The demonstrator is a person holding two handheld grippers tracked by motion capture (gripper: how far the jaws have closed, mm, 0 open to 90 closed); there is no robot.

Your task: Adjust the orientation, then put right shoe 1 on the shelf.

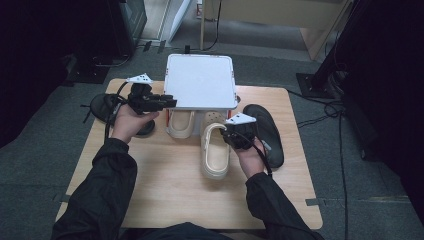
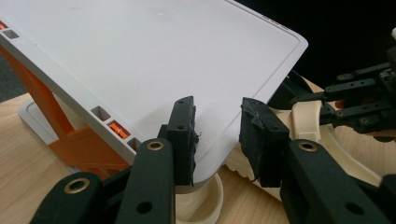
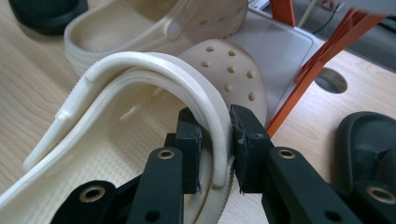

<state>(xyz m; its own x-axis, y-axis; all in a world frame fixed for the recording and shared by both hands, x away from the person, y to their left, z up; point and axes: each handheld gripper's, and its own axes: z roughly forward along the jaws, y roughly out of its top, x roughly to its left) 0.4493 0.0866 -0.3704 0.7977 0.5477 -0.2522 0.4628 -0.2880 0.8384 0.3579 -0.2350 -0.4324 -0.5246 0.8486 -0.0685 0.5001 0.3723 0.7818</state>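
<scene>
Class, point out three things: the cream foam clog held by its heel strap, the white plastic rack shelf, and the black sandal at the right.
cream foam clog (image 1: 216, 157), high view, footbed.
white plastic rack shelf (image 1: 200, 80), high view, top surface.
black sandal (image 1: 267, 131), high view, footbed.

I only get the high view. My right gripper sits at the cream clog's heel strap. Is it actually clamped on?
Observer: Yes. The right gripper pinches the heel strap of the cream foam clog between both pads.
Operator: Is the left gripper gripping the white shelf?
Observer: No. The left gripper is open, with its jaws at the corner of the white plastic shelf.
Operator: What carries that shelf?
Observer: Orange struts beneath it.
</scene>
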